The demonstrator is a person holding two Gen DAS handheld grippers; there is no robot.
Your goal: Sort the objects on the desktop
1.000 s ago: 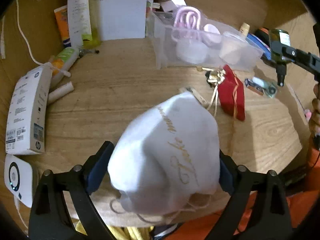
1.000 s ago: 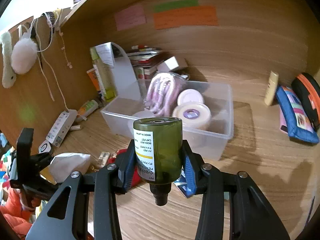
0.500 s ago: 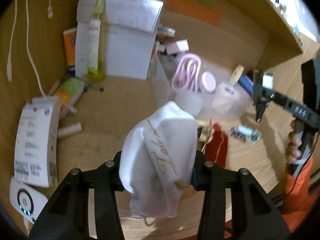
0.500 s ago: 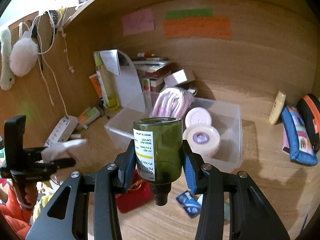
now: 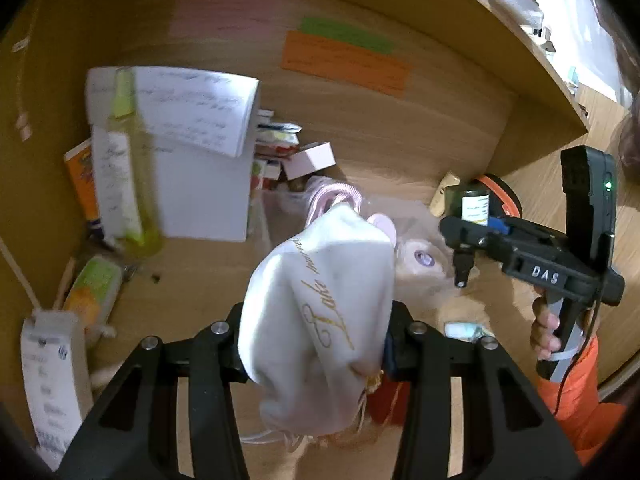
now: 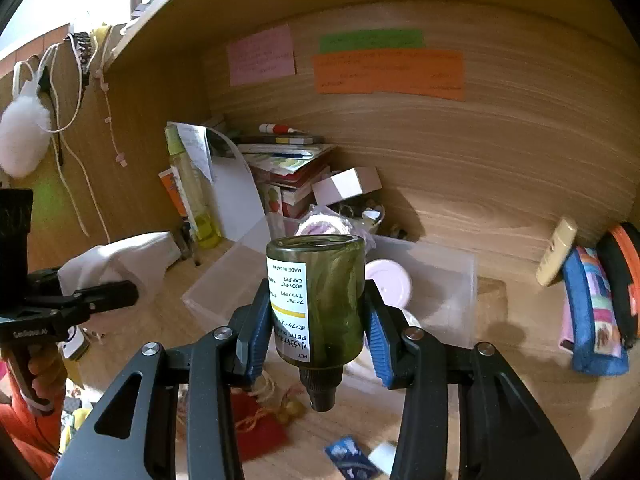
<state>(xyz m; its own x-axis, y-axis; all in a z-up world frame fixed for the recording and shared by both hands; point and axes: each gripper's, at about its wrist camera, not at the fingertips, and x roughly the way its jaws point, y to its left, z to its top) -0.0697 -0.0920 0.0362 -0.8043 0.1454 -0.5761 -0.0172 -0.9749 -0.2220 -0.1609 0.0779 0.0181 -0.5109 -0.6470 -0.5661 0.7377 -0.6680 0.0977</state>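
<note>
At the far left of the left wrist view a white printed box [image 5: 52,380] lies on the wooden desk [image 5: 192,280], with a tall yellow-green bottle [image 5: 128,168] standing against white paper behind it. The left gripper [image 5: 316,344] has just drawn its jaws in and pinches a white cloth pouch [image 5: 320,304] with gold script, lifted clear of the desk in front of the clear plastic bin [image 6: 432,280]. A small red pouch [image 6: 256,420] lies on the desk below. Further right, the right gripper [image 6: 316,328] clamps its blue pads [image 6: 378,344] on an upside-down dark green bottle [image 6: 320,300], held above the bin's near edge. A blue patterned case [image 6: 592,312] rests at far right.
</note>
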